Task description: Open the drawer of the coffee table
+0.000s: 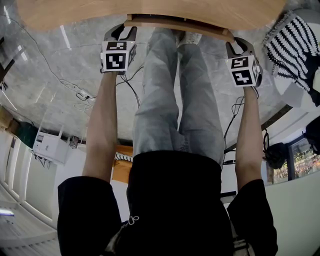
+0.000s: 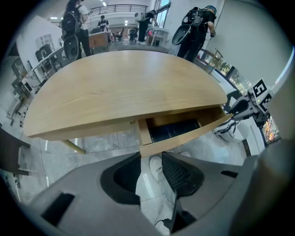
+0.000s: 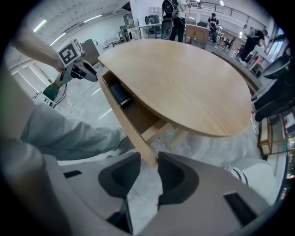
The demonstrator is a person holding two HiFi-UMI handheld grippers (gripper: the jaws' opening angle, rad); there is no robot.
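the tips of both grippers are hard to follow in the head view, where they sit against the underside edge of the coffee table (image 1: 150,11) at the top of the frame, and the person's legs in pale jeans (image 1: 165,100) cover the middle of the floor. the table top is smooth light wood with a rounded outline, cut off at the top edge there. the drawer (image 2: 184,136) hangs pulled out beneath it, a shallow wooden box with a curved front board; something flat and dark (image 2: 175,130) lies inside, too shadowed to name. the floor (image 1: 75,65) is glossy grey stone-look tile with thin cables (image 1: 80,92) trailing over it, and a black-and-white knitted thing (image 1: 295,45) sits at upper right. the left gripper (image 2: 150,159) has its ribbed dark pads apart, the near corner of the drawer front just above its tips; whether they touch it is unclear. the right gripper (image 3: 146,159) is closed onto the other end of the drawer front, the board's end pinched between its tips. people in the background are small and blurred.
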